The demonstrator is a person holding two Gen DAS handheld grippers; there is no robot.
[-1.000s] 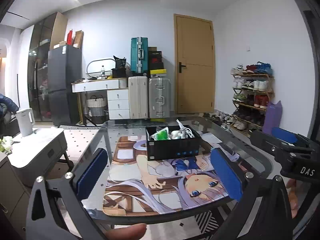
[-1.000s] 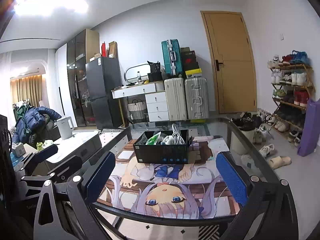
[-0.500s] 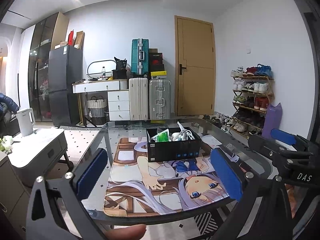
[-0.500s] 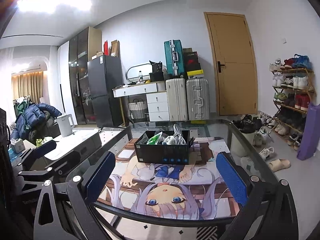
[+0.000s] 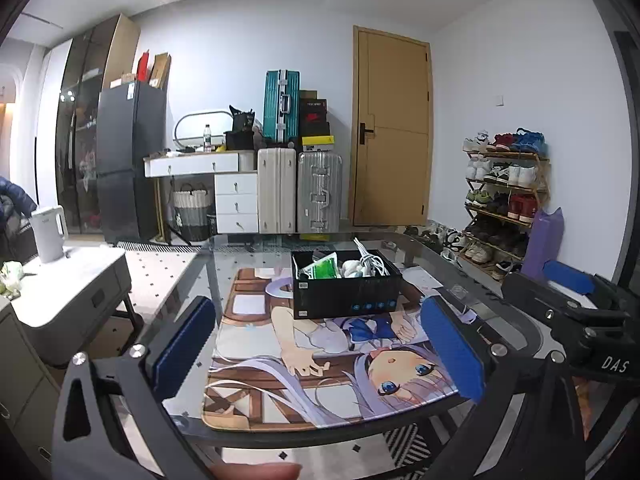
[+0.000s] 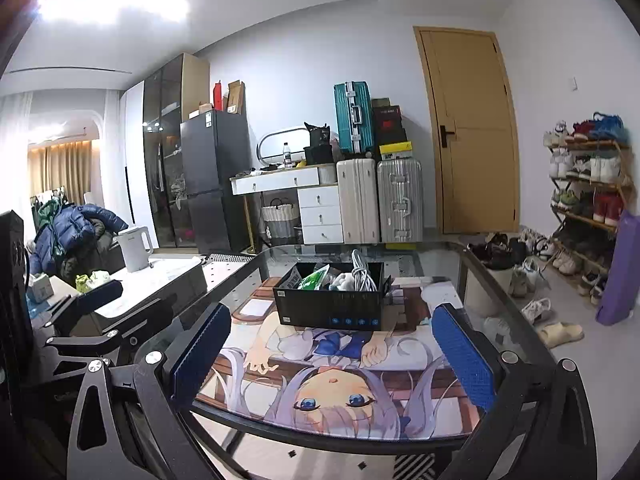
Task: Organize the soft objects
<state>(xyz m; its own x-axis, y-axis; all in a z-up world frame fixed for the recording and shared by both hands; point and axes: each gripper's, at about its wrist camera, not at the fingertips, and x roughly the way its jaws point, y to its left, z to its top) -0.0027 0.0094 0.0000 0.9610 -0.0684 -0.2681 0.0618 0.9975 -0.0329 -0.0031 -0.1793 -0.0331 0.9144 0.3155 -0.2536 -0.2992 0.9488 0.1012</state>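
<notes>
A black open box [image 5: 346,294] [image 6: 331,304] stands on a printed anime desk mat [image 5: 320,368] [image 6: 332,380] on a glass table [image 5: 516,320]. Inside it lie a green packet [image 5: 323,270] [image 6: 314,280], a white soft lump [image 5: 352,268] [image 6: 342,280] and a coiled white cable [image 5: 370,262] [image 6: 360,274]. My left gripper [image 5: 316,344] hovers open near the table's front edge, well short of the box, with nothing between its blue pads. My right gripper [image 6: 332,352] is likewise open and empty, also short of the box. It shows at the right of the left wrist view as a black frame [image 5: 576,312].
A white side table [image 5: 68,280] with a kettle [image 5: 50,234] stands at the left. Suitcases [image 5: 300,196], white drawers [image 5: 236,200] and a door [image 5: 390,128] fill the back wall. A shoe rack [image 5: 504,200] lines the right wall. A fingertip [image 5: 256,471] shows at the bottom edge.
Both cameras have tilted slightly, so the box and mat sit a little lower in each view. Both grippers stay open and empty.
</notes>
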